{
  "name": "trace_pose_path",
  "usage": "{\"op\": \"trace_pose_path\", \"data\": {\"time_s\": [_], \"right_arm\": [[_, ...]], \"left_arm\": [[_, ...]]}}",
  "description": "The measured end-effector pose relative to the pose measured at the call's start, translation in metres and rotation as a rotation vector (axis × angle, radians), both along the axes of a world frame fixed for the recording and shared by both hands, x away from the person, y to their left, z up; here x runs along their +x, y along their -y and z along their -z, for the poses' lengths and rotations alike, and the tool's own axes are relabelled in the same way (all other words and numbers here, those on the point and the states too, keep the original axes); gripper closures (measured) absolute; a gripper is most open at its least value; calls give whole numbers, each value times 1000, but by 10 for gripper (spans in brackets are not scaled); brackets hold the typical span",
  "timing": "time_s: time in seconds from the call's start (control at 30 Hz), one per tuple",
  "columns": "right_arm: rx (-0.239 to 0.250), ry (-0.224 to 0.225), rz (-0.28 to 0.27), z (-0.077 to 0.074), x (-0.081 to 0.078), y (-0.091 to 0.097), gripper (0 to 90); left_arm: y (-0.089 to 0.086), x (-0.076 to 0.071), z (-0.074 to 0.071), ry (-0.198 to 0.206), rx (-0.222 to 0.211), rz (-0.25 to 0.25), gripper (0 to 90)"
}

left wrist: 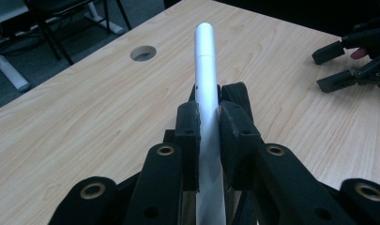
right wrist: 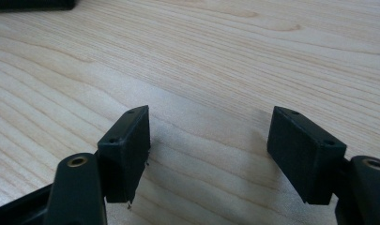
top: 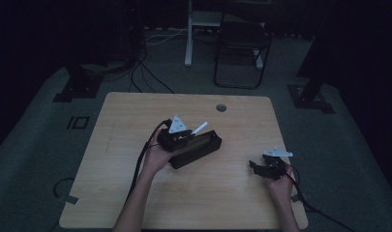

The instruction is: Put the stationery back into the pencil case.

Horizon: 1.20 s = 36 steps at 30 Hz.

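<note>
The left tongs (left wrist: 209, 126) are closed on a silver-white pen (left wrist: 205, 70), their two black pads pressed against its barrel on either side; the pen runs up between them and its rounded end sticks out well past the tips. In the high view the left tongs (top: 184, 133) sit over the near-left end of a black case (top: 201, 147) that lies slanted at the middle of the table, with the pen (top: 199, 128) tilting up and away above the case's top. Whether the case is open, and what it holds, cannot be told in the dim light.

The right tongs (right wrist: 209, 150) are spread wide with nothing between them, hovering low over bare wood. In the high view the right tongs (top: 256, 166) are near the table's right edge, well apart from the case.

The table (top: 135, 125) is light wood with a plain grain and a round cable hole (top: 221, 108) near its far edge. Around it the room is dark: grey carpet, a black folding chair (top: 242, 43) beyond the table, a white desk leg (top: 188, 34) beside it, and cables (top: 145, 77) trailing on the floor.
</note>
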State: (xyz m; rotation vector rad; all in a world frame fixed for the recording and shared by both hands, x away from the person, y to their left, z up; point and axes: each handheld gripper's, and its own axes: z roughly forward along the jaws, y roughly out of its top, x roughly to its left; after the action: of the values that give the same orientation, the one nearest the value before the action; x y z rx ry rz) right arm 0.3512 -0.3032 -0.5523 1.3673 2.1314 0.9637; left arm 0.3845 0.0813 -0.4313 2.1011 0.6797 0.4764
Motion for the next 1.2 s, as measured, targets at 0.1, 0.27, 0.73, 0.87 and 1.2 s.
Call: {"op": "trace_pose_path", "data": {"time_s": [0.1, 0.27, 0.73, 0.87, 1.2], "right_arm": [[0, 0, 0, 0, 0, 0, 301], [-1, 0, -1, 0, 0, 0, 301], [-1, 1, -2, 0, 0, 0, 301], [-1, 0, -1, 0, 0, 0, 301], [0, -1, -1, 0, 0, 0, 301]], "left_arm": [[1, 1, 2, -5, 3, 2, 787], [1, 2, 3, -9, 5, 6, 787], [3, 12, 15, -47, 26, -1, 788], [4, 14, 19, -63, 32, 0, 787], [7, 17, 26, -75, 45, 2, 787]]}}
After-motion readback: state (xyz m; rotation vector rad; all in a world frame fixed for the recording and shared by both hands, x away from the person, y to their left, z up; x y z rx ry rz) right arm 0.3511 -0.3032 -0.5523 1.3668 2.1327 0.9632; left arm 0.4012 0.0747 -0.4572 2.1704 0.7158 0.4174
